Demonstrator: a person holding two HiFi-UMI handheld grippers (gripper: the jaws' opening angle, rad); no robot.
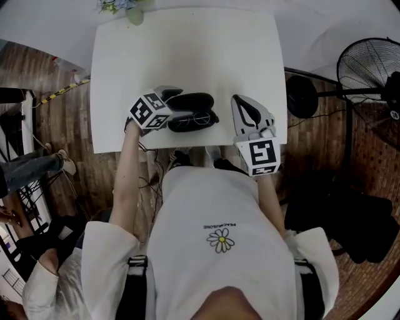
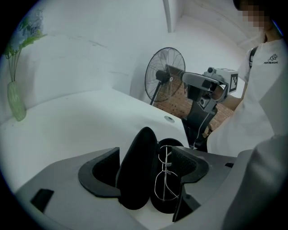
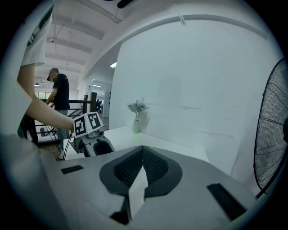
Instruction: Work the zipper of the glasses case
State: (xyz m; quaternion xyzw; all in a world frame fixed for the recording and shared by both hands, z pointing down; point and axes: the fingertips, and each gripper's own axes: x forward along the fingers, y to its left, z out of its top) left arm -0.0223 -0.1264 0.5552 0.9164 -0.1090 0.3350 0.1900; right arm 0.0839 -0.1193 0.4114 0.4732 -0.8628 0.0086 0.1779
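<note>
Black glasses case (image 1: 192, 111) lies open at 6 o'clock on the white table (image 1: 187, 50). Left gripper (image 2: 146, 155) jaws stand apart, straddling its lid. Right gripper (image 3: 142, 150), at the case's 3 o'clock, is closed, empty.

Zipper: too small to make out on the glasses case (image 1: 195, 107) in any view.
Case's left end: hidden behind the left gripper (image 1: 170, 107), head view.
Fan (image 1: 370, 69): cut off at right edge.
Vase (image 1: 135, 15): cropped at top edge.
</note>
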